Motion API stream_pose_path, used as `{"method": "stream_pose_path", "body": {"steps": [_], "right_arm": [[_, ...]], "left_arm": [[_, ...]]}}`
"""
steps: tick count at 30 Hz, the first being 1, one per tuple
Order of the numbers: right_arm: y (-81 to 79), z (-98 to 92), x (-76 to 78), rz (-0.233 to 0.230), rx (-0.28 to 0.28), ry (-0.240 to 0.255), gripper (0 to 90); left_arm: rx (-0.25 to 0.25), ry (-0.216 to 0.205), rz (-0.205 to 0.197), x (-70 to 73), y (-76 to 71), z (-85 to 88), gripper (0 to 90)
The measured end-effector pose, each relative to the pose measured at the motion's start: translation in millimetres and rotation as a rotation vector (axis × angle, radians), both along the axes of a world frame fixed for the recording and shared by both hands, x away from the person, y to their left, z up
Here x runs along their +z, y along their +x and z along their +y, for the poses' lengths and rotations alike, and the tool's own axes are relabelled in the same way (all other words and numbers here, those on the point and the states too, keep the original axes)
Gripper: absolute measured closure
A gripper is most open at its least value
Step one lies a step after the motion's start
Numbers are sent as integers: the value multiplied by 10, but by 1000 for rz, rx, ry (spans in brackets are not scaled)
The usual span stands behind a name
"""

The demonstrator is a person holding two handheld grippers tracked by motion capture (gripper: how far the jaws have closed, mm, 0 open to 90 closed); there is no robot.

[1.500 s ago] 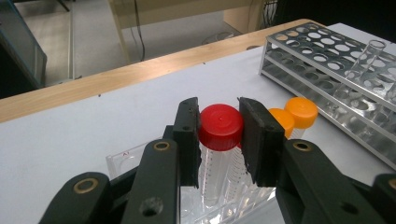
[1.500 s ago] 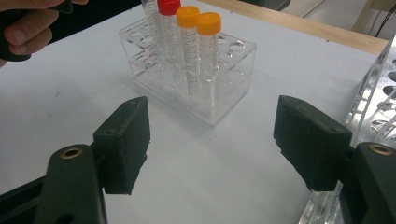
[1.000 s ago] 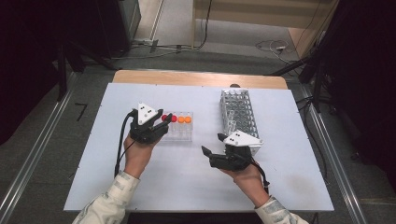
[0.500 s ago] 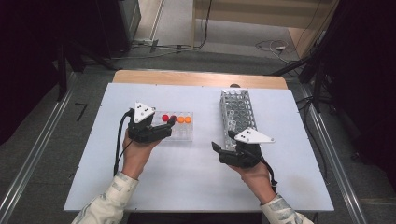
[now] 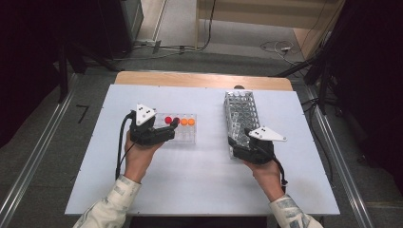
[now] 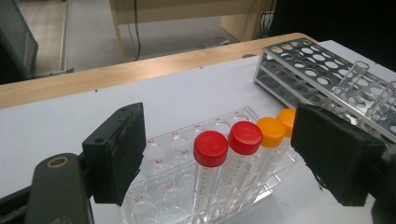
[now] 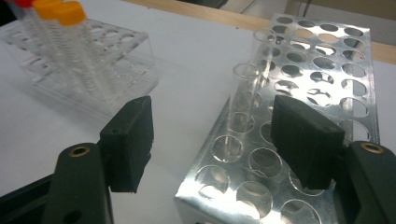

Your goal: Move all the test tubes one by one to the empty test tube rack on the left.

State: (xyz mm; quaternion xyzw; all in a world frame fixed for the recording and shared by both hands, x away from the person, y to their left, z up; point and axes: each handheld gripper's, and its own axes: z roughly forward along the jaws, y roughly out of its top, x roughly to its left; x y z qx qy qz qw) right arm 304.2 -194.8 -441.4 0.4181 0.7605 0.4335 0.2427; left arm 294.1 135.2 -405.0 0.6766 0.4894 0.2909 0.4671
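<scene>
A clear plastic rack (image 5: pixel 183 134) (image 6: pixel 187 182) holds two red-capped tubes (image 6: pixel 211 148) (image 5: pixel 172 120) and two orange-capped tubes (image 6: pixel 271 132) (image 5: pixel 187 121). My left gripper (image 6: pixel 224 158) (image 5: pixel 173 125) stands open around the red-capped tubes. Its jaws have just been opening and the pads touch neither tube. A metal rack (image 5: pixel 242 114) (image 7: pixel 322 60) stands to the right, with an empty glass tube (image 7: pixel 243 107) upright near its close end. My right gripper (image 7: pixel 219 140) (image 5: pixel 239 141) is open astride that glass tube. Its jaws have just been closing a little, and the pads stay apart from the glass.
Both racks stand on a white tabletop (image 5: pixel 204 185) with a wooden strip (image 5: pixel 199 79) along its far edge. More glass tubes (image 6: pixel 359 74) stand in the metal rack. Grey floor and dark equipment surround the table.
My left jaws have spread apart at the clear rack while that hand stayed put. My right gripper has slid right and slightly away, up to the metal rack's near end.
</scene>
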Motion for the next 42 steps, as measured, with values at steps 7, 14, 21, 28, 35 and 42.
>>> {"method": "stream_pose_path", "body": {"steps": [7,14,21,28,35,42], "right_arm": [[138,20,-98,-23,-65,-10,486],[194,69,-162,-36,-99,-30,589],[199,93,-194,-50,-100,-33,684],[201,81,-198,-47,-105,-19,727],[171,44,-87,-76,-106,12,732],[126,17,128,-124,-102,42,732]], "left_arm": [[0,1,1,-1,-2,4,174],[-4,3,3,-4,-4,-2,176],[-8,5,5,-9,-4,-9,177],[-10,4,3,-4,-13,-19,177],[-6,-1,-6,6,-19,-15,174],[-8,-6,-9,23,-29,-12,172]]}}
